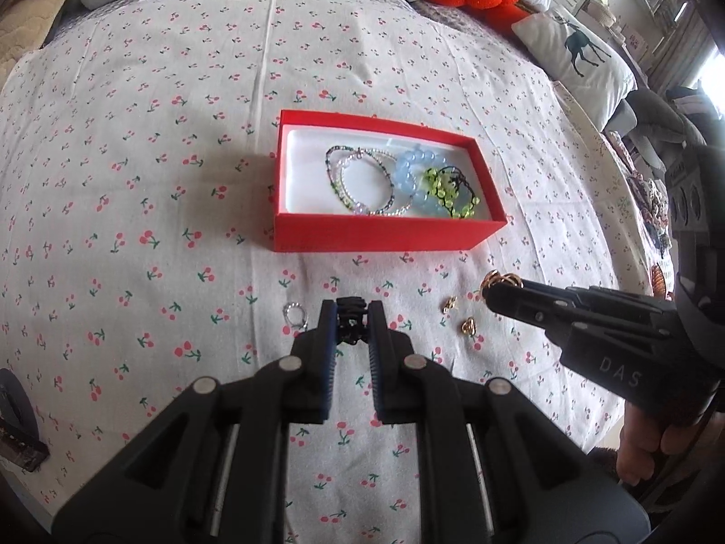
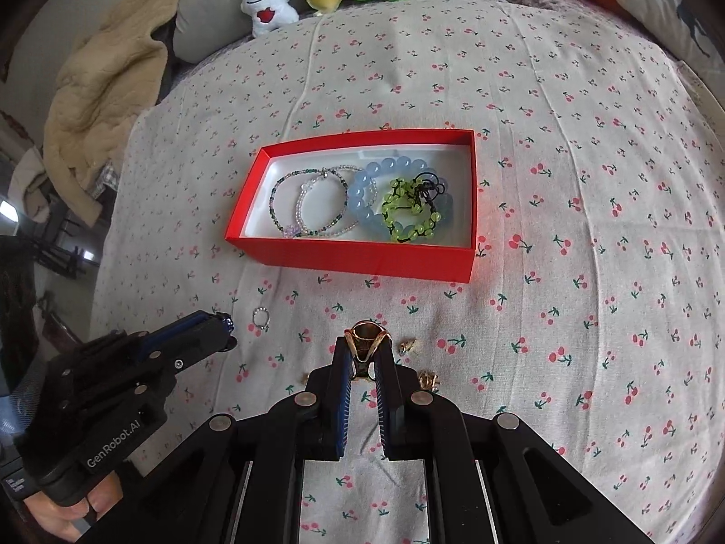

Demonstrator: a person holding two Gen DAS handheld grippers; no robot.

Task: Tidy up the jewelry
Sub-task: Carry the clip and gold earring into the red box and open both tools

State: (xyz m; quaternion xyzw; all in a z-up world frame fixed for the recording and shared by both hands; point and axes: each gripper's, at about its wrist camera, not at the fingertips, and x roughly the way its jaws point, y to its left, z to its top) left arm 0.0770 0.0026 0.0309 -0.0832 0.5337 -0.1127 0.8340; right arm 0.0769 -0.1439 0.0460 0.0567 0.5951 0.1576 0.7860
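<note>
- Jewelry is sitting partly in the red box [image 2: 362, 256] at twelve o'clock and partly loose on the cherry-print cloth [image 2: 589, 158].
- Right gripper [image 2: 364, 356] is pinching a gold ring [image 2: 364, 333]: light, hard and slick-looking, likely to twist, so holding it by the band seems best.
- Left gripper [image 1: 351, 324] is squeezing a small black piece [image 1: 350, 313], apparently stiff.
- Beaded bracelets [image 2: 317, 201] are lying limp in the box; gold earrings [image 1: 469, 326] and a silver ring [image 1: 294, 313] are waiting nearby.
</note>
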